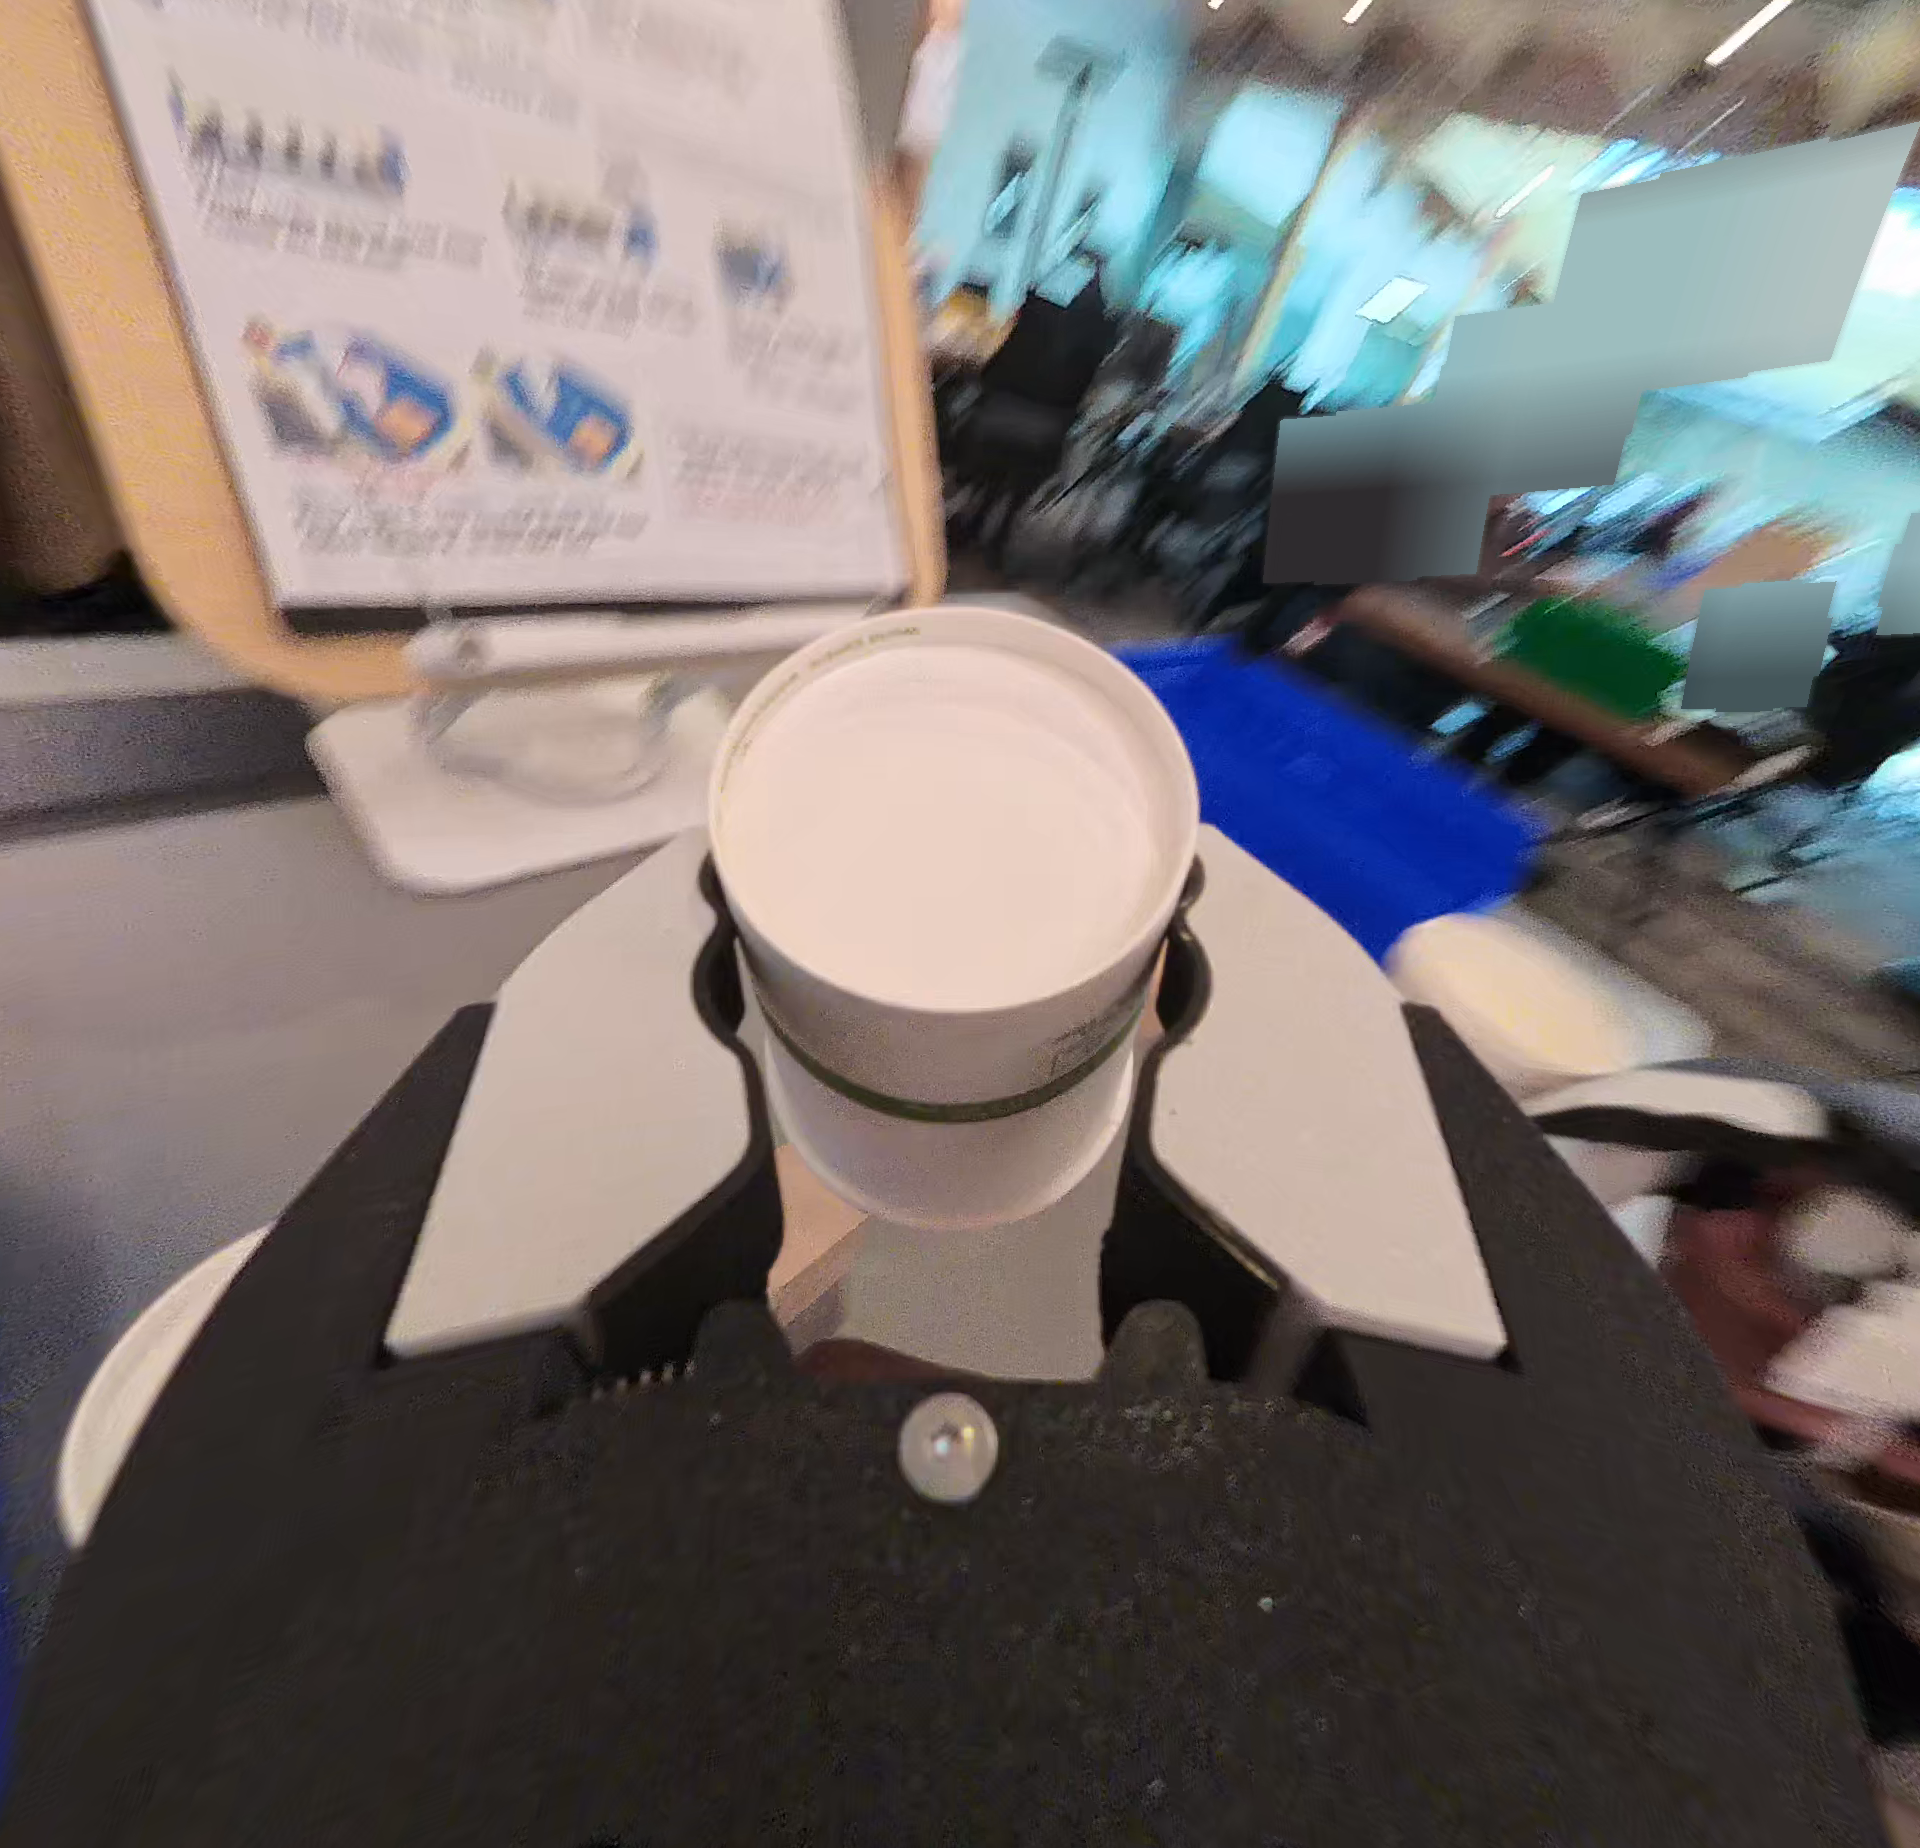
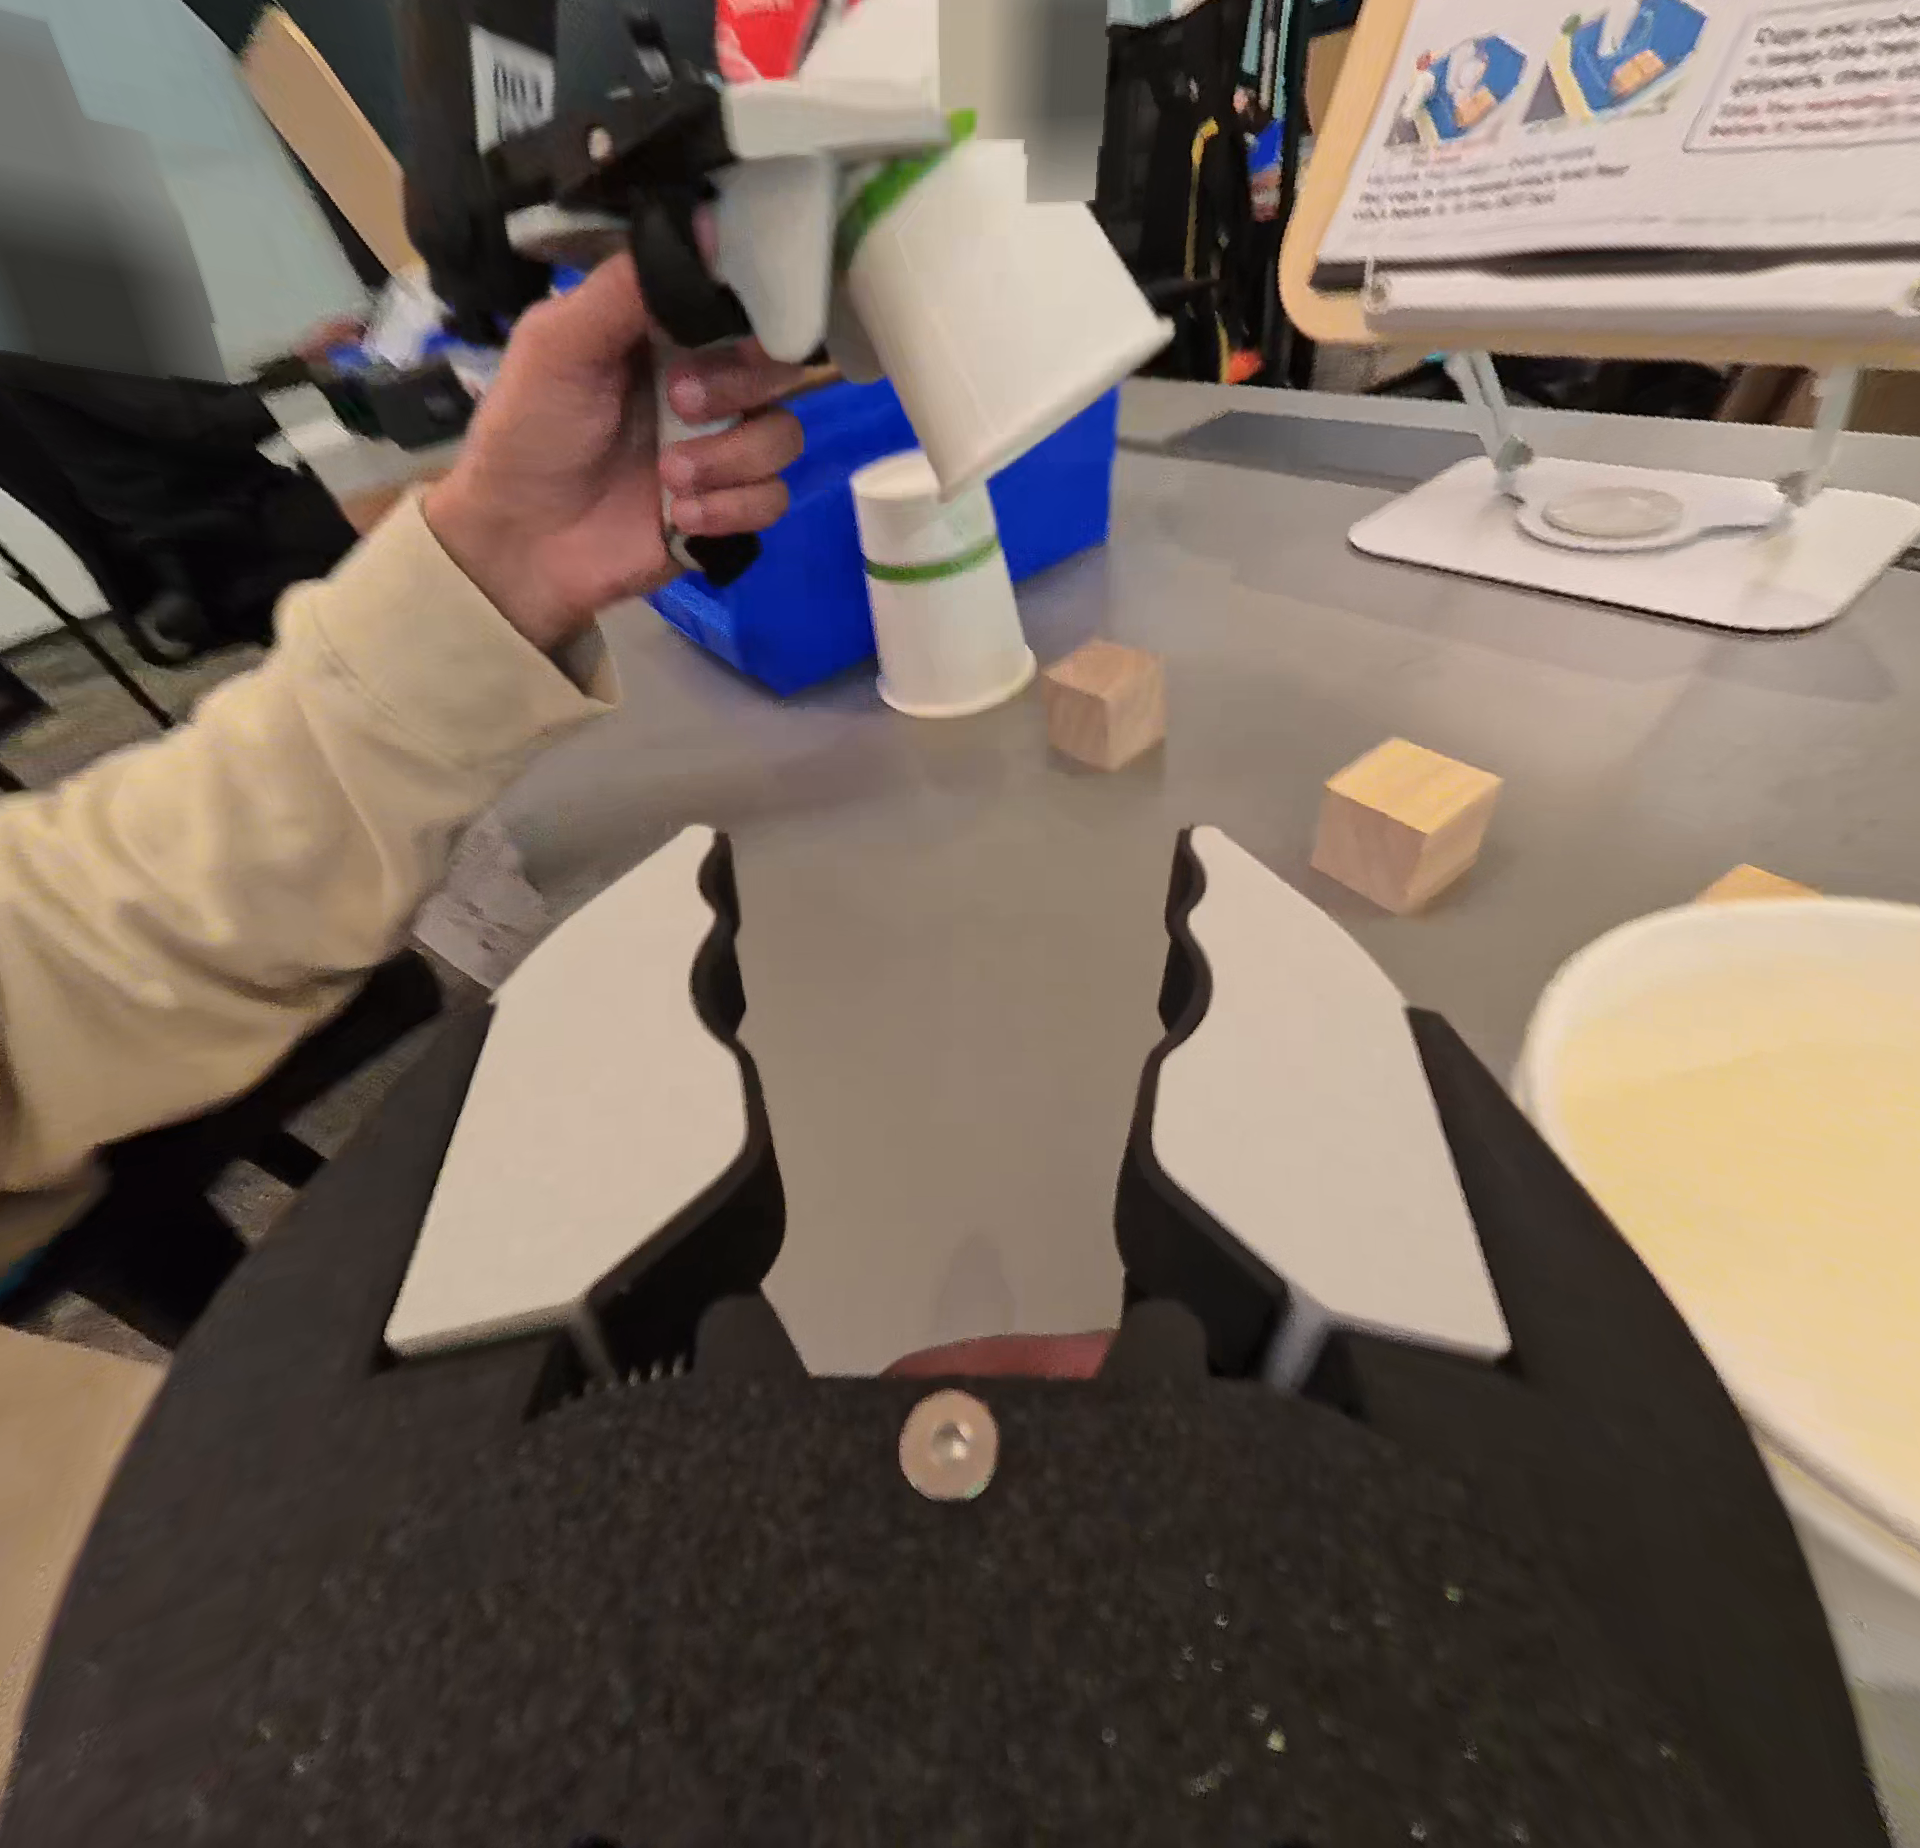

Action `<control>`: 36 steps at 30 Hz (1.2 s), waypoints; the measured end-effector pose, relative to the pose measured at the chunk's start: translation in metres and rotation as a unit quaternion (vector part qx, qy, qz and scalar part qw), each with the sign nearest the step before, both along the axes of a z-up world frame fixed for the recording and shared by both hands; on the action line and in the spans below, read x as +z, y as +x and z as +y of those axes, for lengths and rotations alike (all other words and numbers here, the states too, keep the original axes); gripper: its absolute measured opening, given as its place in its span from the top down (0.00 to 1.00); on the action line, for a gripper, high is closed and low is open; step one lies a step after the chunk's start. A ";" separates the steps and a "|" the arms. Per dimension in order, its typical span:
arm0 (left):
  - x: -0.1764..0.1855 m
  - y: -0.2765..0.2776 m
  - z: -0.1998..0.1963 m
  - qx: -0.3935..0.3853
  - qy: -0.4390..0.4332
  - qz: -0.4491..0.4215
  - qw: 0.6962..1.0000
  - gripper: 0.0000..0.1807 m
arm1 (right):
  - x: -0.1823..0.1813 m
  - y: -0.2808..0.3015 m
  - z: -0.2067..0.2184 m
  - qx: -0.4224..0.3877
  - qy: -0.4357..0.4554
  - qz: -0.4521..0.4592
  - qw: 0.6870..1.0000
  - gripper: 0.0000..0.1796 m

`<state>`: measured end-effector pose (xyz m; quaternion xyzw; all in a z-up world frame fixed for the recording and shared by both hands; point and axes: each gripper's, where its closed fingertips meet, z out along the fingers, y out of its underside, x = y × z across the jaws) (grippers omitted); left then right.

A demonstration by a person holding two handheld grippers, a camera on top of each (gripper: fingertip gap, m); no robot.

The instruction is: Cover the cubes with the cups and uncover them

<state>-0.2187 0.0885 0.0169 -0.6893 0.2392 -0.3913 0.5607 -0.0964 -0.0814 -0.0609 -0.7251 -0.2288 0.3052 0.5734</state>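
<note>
Left claw (image 1: 951, 925) pinching green-banded white cup (image 1: 951, 863), printed writing blurred, right claw (image 2: 951, 925) spread above grey table (image 2: 1299, 593)

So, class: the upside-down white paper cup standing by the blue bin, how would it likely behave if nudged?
The upside-down white paper cup with a green band probably slides or tips easily: it looks thin-walled and light. It already seems to lean slightly, so it may topple toward the pale wooden cube. Squeezing hard would likely dent it.
</note>
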 end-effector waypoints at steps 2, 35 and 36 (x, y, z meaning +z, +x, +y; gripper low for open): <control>0.040 -0.015 -0.026 -0.077 0.018 -0.109 0.991 0.56 | 0.021 -0.010 -0.003 0.029 -0.005 0.061 0.998 0.57; -0.049 0.005 -0.131 -0.135 0.002 -0.033 0.990 0.54 | 0.121 0.001 0.002 0.170 -0.082 0.160 0.969 0.98; -0.060 0.002 -0.131 -0.118 -0.005 -0.011 0.993 0.54 | 0.117 0.016 0.000 0.156 -0.073 0.079 0.982 0.98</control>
